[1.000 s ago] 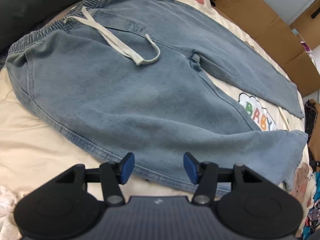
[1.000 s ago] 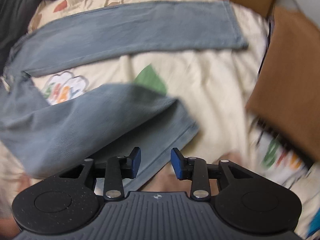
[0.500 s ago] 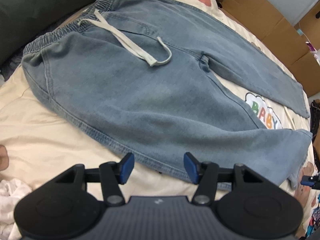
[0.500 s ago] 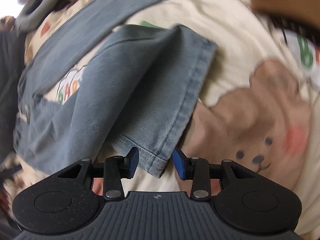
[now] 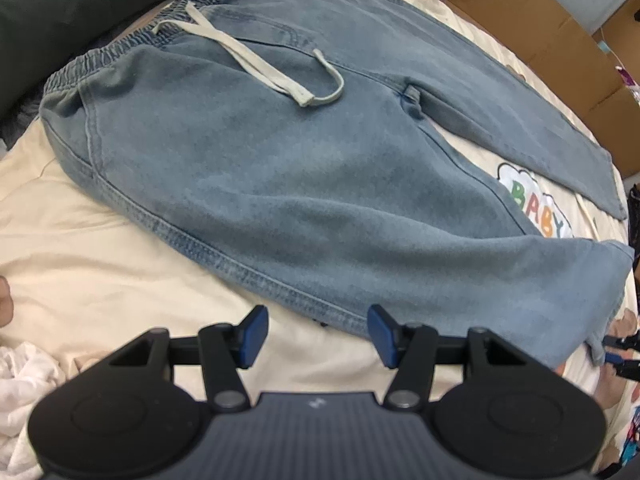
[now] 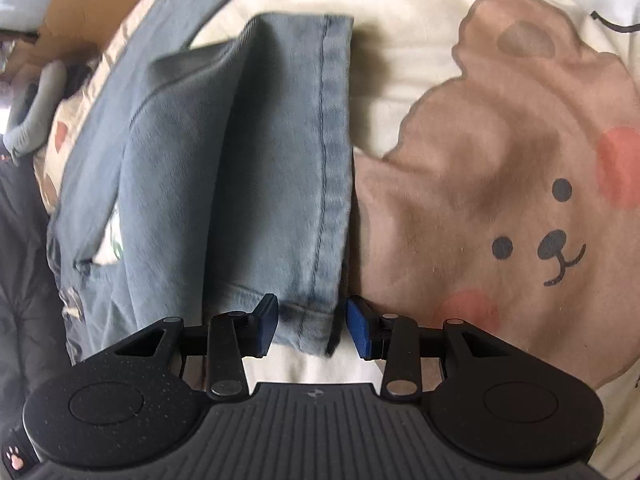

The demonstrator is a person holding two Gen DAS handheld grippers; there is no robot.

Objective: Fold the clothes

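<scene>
Light blue jeans (image 5: 320, 160) lie flat on a cream bedsheet (image 5: 100, 260), elastic waistband (image 5: 120, 46) at the upper left and a white drawstring (image 5: 260, 64) across the front. Both legs run off to the right. My left gripper (image 5: 318, 330) is open just above the near leg's side seam, holding nothing. In the right wrist view the near leg's hem (image 6: 328, 160) runs down between the jaws of my right gripper (image 6: 312, 326). That gripper is open, and its blue pads (image 6: 358, 328) stand either side of the hem corner without pressing it. The right gripper (image 5: 618, 350) also shows at the left wrist view's right edge.
Cardboard boxes (image 5: 540, 12) line the far side of the bed. Dark bedding (image 5: 60, 0) lies beyond the waistband and a white cloth (image 5: 24, 380) at the near left. The sheet carries a bear print (image 6: 520, 160) right of the hem and a "BABY" cloud (image 5: 536, 208).
My right gripper rolled and came down onto the near leg's hem, which now sits between its jaws. The left gripper has barely moved and stays open.
</scene>
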